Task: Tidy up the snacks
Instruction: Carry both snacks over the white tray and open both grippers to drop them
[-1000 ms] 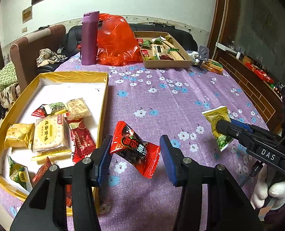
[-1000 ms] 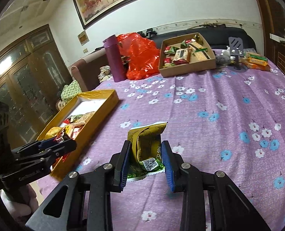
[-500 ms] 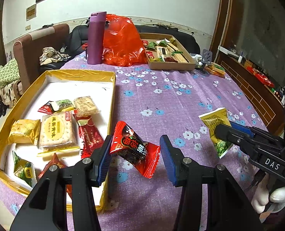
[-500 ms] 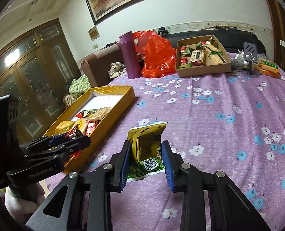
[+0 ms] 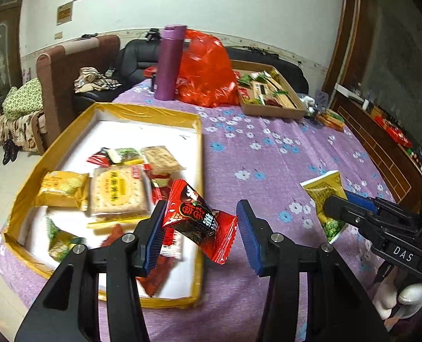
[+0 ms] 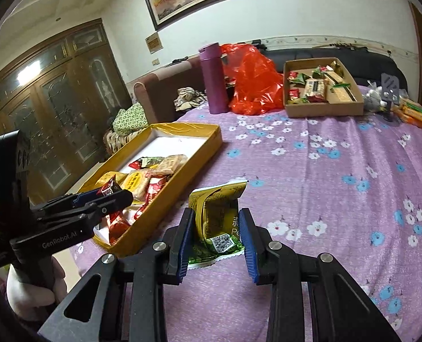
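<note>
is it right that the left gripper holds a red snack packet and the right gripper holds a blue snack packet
Not quite. In the right wrist view the right gripper holds a yellow and green snack packet, not a blue one. The left gripper does hold a red snack packet.

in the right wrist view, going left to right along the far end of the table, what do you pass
purple bottle → red plastic bag → cardboard box of snacks → small grey stand → the green and orange packets at the table's right edge.
</note>
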